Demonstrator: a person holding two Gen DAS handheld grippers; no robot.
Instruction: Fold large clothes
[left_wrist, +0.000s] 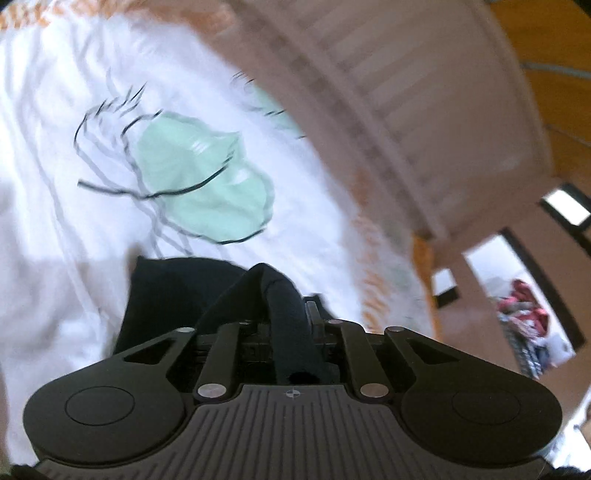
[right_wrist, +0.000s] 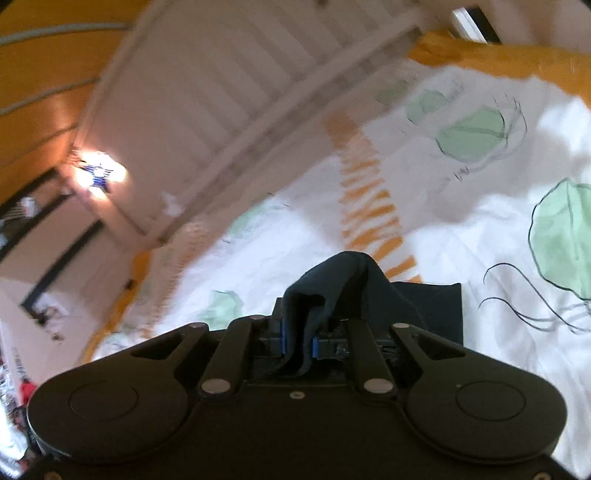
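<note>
Left tool (left_wrist: 291, 332) pinches dark navy cloth garment (left_wrist: 177, 295) over white leaf-print bedsheet (left_wrist: 55, 110). Right tool (right_wrist: 301, 339) pinches another bunch; only its view shows orange blanket (right_wrist: 480, 55).

Item: one dark garment (left_wrist: 173, 295), black to navy, soft knit. In the left wrist view a bunched fold rises at 12 o'clock of the camera housing; the rest spreads flat toward 10 o'clock on the bed. In the right wrist view the garment (right_wrist: 332, 288) humps up at 12 o'clock, and a flat, straight-edged panel lies toward 2 o'clock. Both views are motion-blurred; garment type cannot be determined.
</note>
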